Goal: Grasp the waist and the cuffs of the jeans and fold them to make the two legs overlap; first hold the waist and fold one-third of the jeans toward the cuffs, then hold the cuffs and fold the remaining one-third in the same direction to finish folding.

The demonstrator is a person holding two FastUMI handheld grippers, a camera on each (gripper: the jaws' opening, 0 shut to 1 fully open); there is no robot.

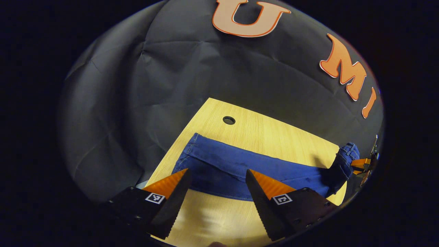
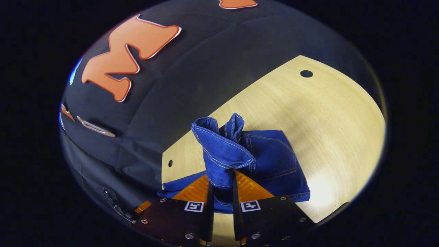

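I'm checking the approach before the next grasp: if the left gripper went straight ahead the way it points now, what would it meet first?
Most likely the blue denim jeans lying on the light wooden table: the open left gripper points at their near edge. Depth is unclear, so it might touch the table just before them.

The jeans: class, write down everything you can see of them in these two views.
The jeans are blue denim with lighter stitching along the seams. They lie lengthwise on the wooden table, the legs already laid over each other. One end is lifted off the table and bunched, clamped between the fingers of the right gripper; a back pocket shows just behind the raised part. The other end lies flat, with the left gripper open above it, not gripping. The rest rests on the tabletop.
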